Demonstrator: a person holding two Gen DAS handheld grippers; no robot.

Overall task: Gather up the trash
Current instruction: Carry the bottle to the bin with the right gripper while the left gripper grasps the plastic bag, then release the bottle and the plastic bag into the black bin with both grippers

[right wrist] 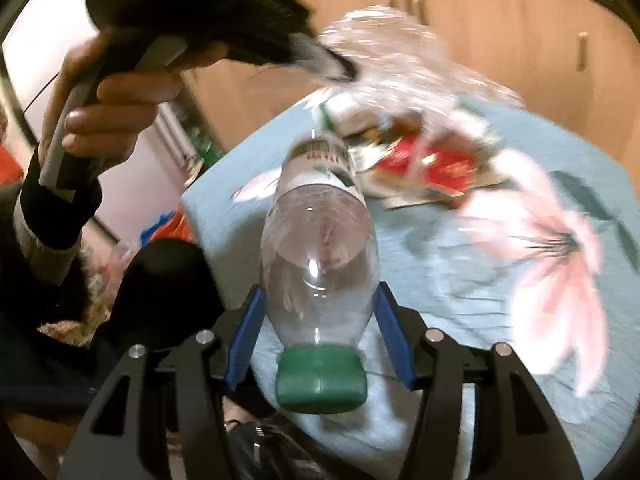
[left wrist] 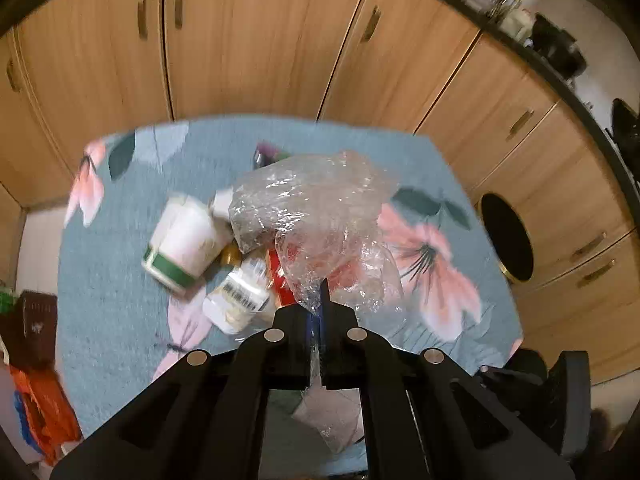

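Right wrist view: right gripper (right wrist: 320, 320) is clasping a bottle (right wrist: 320, 248) between its blue pads (right wrist: 248, 336), green cap (right wrist: 321, 376) pointing back toward the camera, base pointing forward above the surface (right wrist: 460, 300).

Left wrist view: left gripper (left wrist: 322, 308) is pinching a bag (left wrist: 316, 216), clenched tight on a fold of the film, the rest ballooning above the surface.

Handling advice: the bag mouth is looking shut, so the left gripper is needing to hold an edge high while the bottle is going in base first; the thin film is likely slipping if jerked.

Bottle: clear, empty-looking, white and green label.

Remaining trash: cup (left wrist: 184, 240), white with green band, lying on its side; red wrapper (right wrist: 424, 164); barcoded packet (left wrist: 240, 300), all clustered under the bag.
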